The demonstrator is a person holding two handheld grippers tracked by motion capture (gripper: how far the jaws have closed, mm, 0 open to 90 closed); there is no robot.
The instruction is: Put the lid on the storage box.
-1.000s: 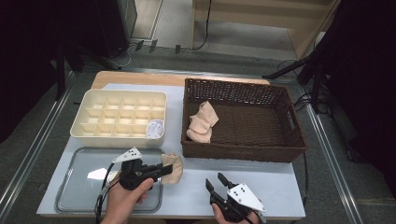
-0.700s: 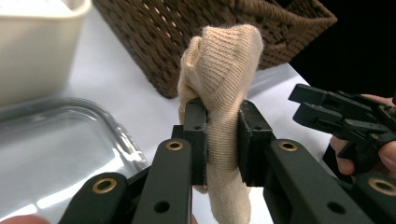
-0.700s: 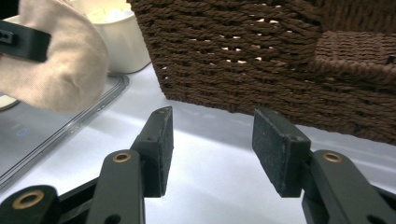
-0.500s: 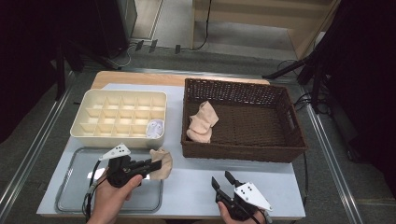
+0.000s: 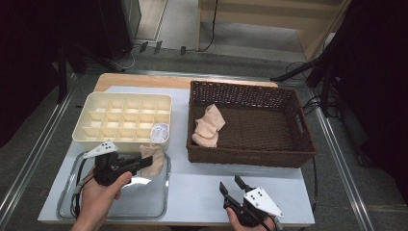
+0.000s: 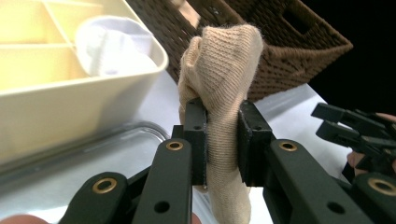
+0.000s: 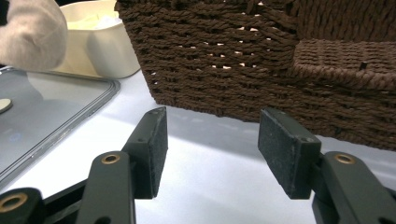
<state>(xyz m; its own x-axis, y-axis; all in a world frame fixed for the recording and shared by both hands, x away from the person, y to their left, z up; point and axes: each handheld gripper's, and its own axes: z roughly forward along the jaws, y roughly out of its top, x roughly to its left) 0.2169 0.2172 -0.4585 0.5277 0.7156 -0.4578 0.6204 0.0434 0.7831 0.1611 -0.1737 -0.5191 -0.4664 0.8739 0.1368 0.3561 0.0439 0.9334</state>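
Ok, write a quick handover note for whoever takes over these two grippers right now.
Left gripper: shut on a beige sock, held above the clear tray, near the cream divider box.
Right gripper: jaws have just been opening, nothing between them, low over the table before the wicker basket.
Done: one white sock sits in a box compartment.
Left: probably placing the held sock; more beige socks wait in the basket.

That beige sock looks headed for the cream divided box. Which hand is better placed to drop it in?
Probably the left. The left gripper is clamped on the beige sock beside the divided box. The right gripper is open, holds nothing, and sits near the wicker basket.
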